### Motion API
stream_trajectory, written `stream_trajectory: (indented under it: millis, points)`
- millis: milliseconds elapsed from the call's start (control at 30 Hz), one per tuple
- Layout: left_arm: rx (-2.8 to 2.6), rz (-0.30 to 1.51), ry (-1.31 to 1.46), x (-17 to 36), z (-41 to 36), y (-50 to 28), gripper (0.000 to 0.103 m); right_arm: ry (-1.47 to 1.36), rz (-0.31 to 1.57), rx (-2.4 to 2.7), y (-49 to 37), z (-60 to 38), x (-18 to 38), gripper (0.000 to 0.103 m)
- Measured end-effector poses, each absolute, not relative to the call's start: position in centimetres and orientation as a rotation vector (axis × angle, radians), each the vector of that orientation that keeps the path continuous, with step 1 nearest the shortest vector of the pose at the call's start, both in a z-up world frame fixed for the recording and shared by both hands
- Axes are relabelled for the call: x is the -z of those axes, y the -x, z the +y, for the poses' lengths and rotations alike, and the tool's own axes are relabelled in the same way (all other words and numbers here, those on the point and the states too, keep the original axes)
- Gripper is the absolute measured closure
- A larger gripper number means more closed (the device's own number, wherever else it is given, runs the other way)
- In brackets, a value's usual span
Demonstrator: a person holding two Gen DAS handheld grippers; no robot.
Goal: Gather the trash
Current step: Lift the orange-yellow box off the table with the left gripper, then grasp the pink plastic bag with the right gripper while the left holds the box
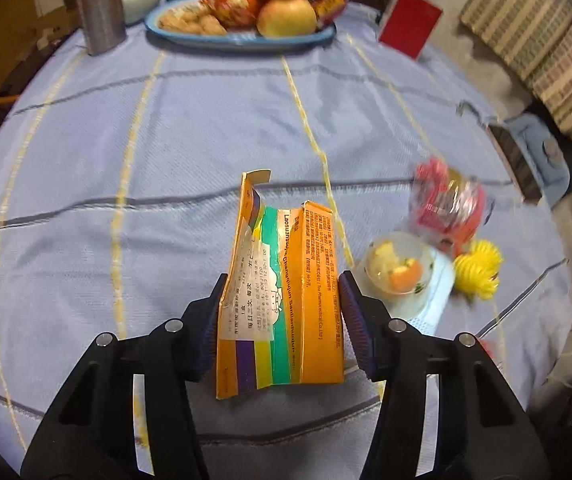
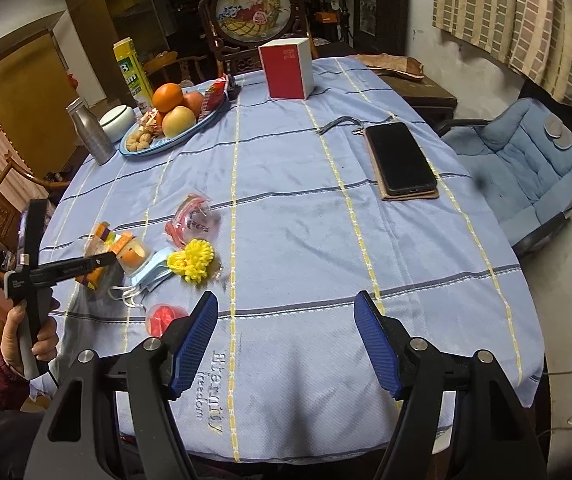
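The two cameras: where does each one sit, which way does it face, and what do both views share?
Left wrist: sits on the left gripper, low over the table, facing the fruit plate; its own fingers clamp an orange box.
Right wrist: sits on the right gripper at the table's near edge, facing across the tablecloth toward the phone; its fingers stand open, and the left hand shows.
Shared: fruit plate, orange box, red box, yellow yarn, bottle.
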State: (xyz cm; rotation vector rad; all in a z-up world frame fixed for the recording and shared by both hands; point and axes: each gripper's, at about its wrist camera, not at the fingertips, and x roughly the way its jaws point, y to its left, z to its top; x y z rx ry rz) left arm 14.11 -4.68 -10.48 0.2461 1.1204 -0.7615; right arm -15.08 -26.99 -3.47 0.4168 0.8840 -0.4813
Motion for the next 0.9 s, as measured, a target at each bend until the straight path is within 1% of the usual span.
stream_trajectory:
  millis: [367, 633, 900]
  points:
    - [0.676, 1.026, -0.142, 4.4, 2.1, -12.7, 0.049, -0.412, 0.916, 0.289, 9.9, -23.9, 4.6, 0.033]
    - [0.643, 0.998, -0.098, 1.9, 5.8, -11.3, 0.049, -0.457, 0.926, 0.233, 7.7, -22.5, 5.7, 0.033]
    - [0.592, 0.944, -0.060, -0.1, 7.2, -9.6, 0.049, -0.449, 0.869, 0.206, 5.9, -24.0, 4.7, 0.033]
